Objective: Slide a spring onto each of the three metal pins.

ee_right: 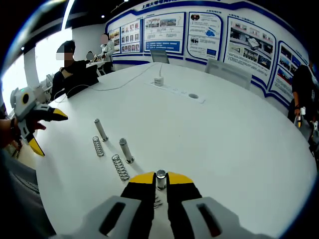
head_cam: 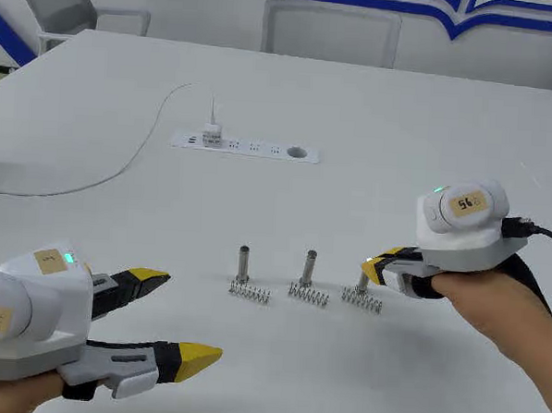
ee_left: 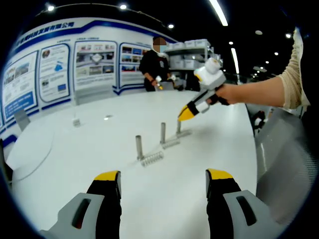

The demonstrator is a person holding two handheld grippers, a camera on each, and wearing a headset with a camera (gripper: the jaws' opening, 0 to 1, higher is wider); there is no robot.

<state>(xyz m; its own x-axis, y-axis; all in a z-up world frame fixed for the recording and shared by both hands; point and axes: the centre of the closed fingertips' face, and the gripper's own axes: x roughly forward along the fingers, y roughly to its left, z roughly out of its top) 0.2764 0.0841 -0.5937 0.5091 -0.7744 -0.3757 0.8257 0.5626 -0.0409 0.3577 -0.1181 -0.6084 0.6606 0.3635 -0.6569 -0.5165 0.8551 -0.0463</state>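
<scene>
Beyond the pins (head_cam: 307, 266), a power strip (head_cam: 247, 148) with white cable (head_cam: 130, 166)

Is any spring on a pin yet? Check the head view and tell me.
No: all three springs lie flat on the table in front of the pins, none threaded on.

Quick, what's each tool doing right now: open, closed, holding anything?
Left tool: open, holding nothing.
Right tool: closed on the rightmost metal pin.

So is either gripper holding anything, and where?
The right gripper grips the rightmost pin near its top; the left gripper is open and holds nothing.
</scene>
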